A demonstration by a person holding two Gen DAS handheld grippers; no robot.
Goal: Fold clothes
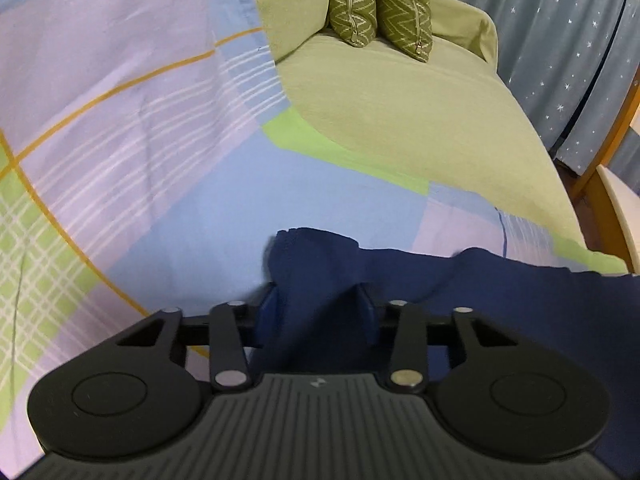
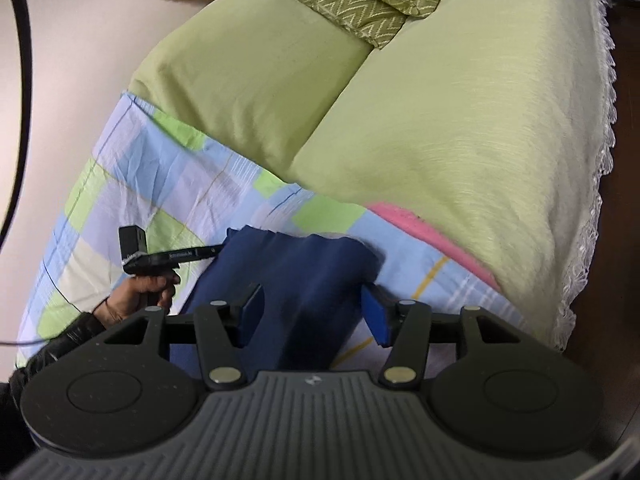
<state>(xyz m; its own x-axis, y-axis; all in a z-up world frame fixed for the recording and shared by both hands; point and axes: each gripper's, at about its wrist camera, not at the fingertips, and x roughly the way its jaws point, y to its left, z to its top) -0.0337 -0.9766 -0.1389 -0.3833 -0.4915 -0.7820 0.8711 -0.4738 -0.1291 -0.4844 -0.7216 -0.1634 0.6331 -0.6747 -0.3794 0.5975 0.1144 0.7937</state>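
A dark blue garment lies on the checked bed sheet. In the left wrist view my left gripper has its blue pads close together, pinching a bunched fold of the garment. In the right wrist view the garment runs between the fingers of my right gripper, whose blue pads stand wide apart around the cloth without pressing it. The left gripper shows there too, held by a hand at the garment's left edge.
A light green blanket covers the far part of the bed, with two green zigzag cushions on it. A pink strip shows under the blanket edge. Star-patterned curtains and a wooden frame stand at the right.
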